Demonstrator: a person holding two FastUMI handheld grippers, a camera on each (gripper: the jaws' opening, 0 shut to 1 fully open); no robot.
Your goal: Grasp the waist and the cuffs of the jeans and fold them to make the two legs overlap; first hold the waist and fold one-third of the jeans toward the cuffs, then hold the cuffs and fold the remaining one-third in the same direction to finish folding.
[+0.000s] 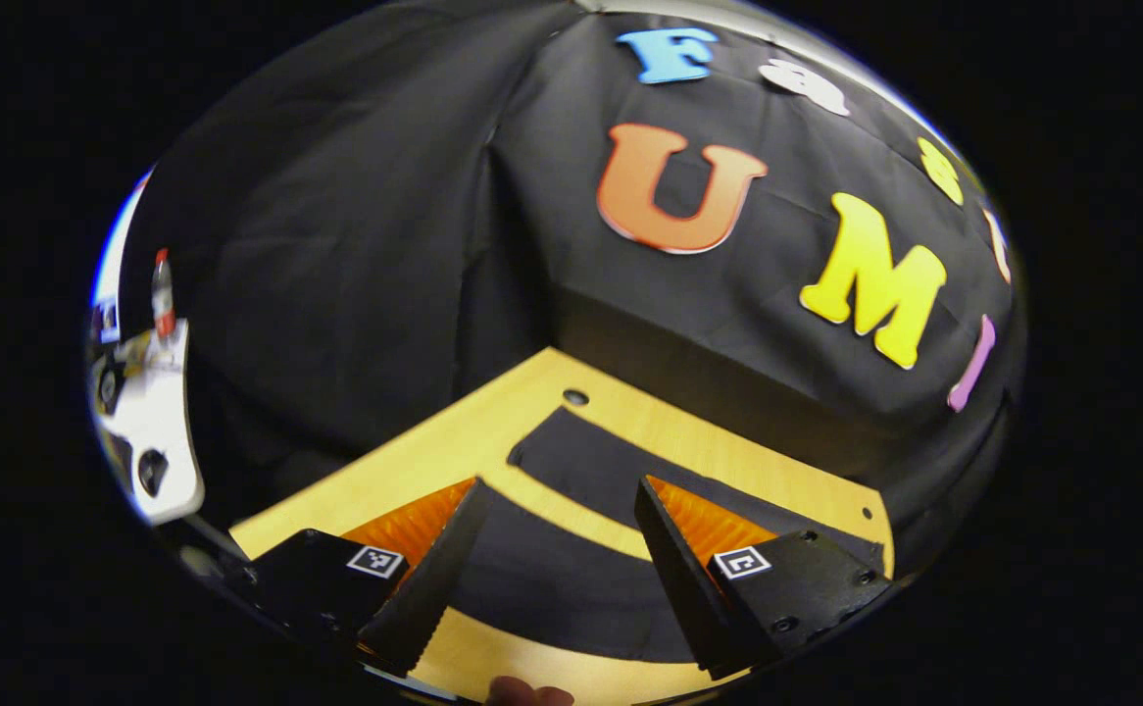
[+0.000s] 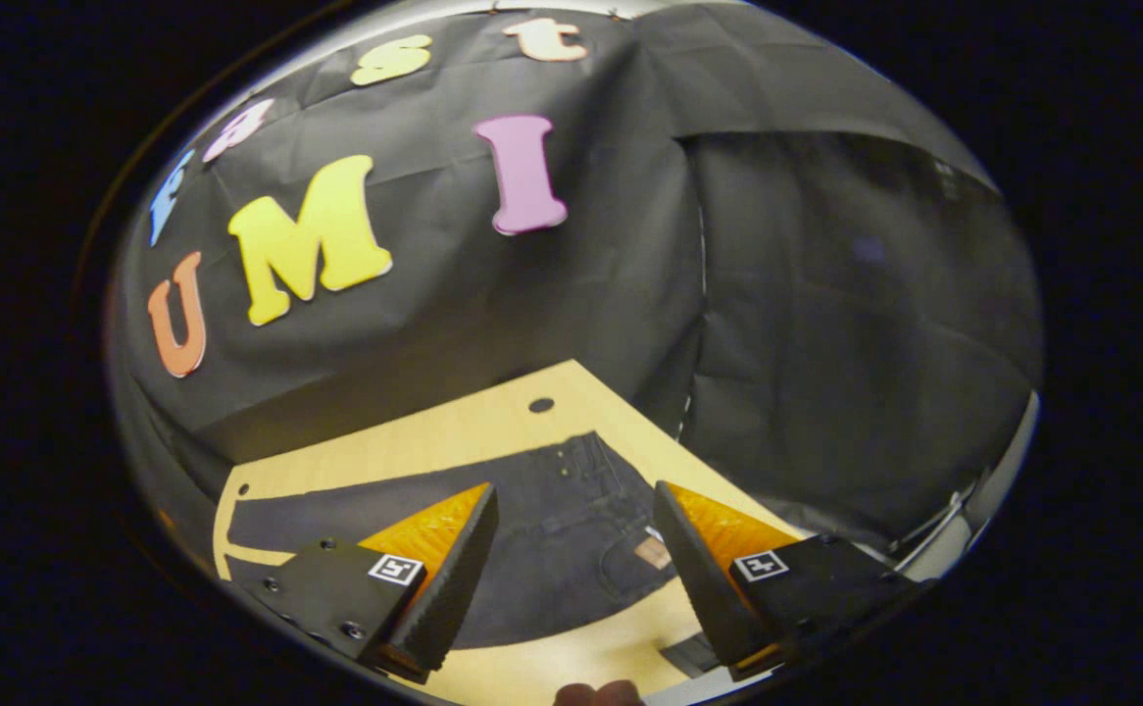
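Left gripper view: left gripper (image 1: 557, 525) spread above the jeans (image 1: 571, 579) legs.
Right gripper view: right gripper (image 2: 576, 534) spread over waist (image 2: 621, 490).
Advice: pinch both layers at edges, then lift evenly.

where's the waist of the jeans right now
In the right gripper view the waist of the jeans lies flat on the wooden table, ahead between the open right gripper fingers, below the table's round hole.
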